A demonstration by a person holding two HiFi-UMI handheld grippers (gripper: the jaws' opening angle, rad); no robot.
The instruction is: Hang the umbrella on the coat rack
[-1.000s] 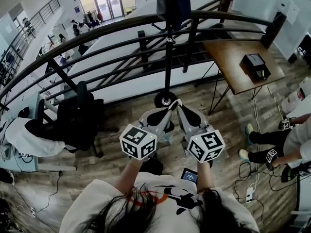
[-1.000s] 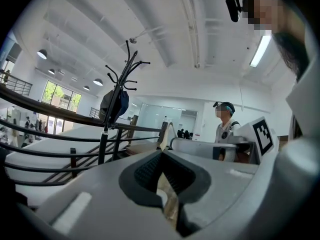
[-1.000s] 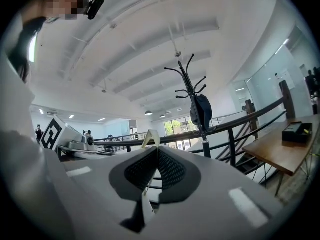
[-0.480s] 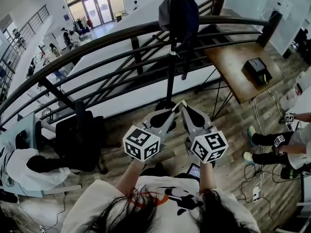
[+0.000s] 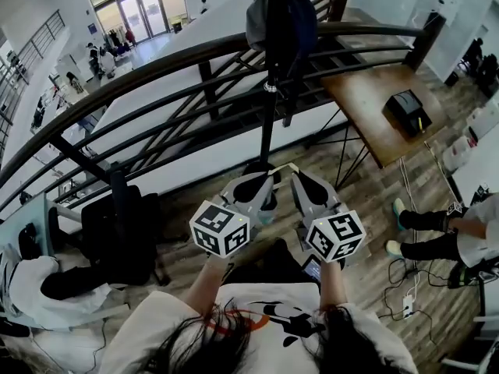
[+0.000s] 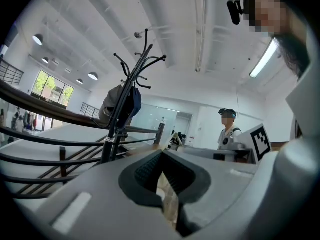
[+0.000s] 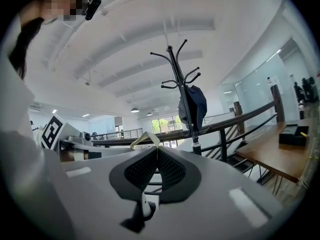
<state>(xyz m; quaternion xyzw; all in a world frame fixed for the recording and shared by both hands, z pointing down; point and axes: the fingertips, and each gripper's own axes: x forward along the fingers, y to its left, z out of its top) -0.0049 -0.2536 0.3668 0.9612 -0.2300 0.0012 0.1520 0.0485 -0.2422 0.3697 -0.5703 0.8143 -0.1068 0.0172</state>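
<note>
The black coat rack (image 5: 267,92) stands by the railing, its base (image 5: 261,170) just beyond my grippers. A folded dark blue umbrella (image 5: 300,14) hangs from an upper hook, beside a grey bundle (image 5: 257,18). The rack (image 6: 120,119) and umbrella (image 6: 134,101) also show in the left gripper view, and the umbrella (image 7: 195,106) again in the right gripper view. My left gripper (image 5: 269,176) and right gripper (image 5: 295,176) are held low before my chest, tips almost touching each other. Both are shut with nothing in them, well below the umbrella.
A dark curved railing (image 5: 156,61) runs behind the rack. A wooden table (image 5: 366,107) with a black box (image 5: 409,109) stands at the right. A seated person's legs (image 5: 425,236) and floor cables (image 5: 405,302) lie at the right; a dark chair (image 5: 117,232) is at the left.
The head view has shifted a little, so the rack and railing sit slightly differently. Both grippers stay low, close together and shut.
</note>
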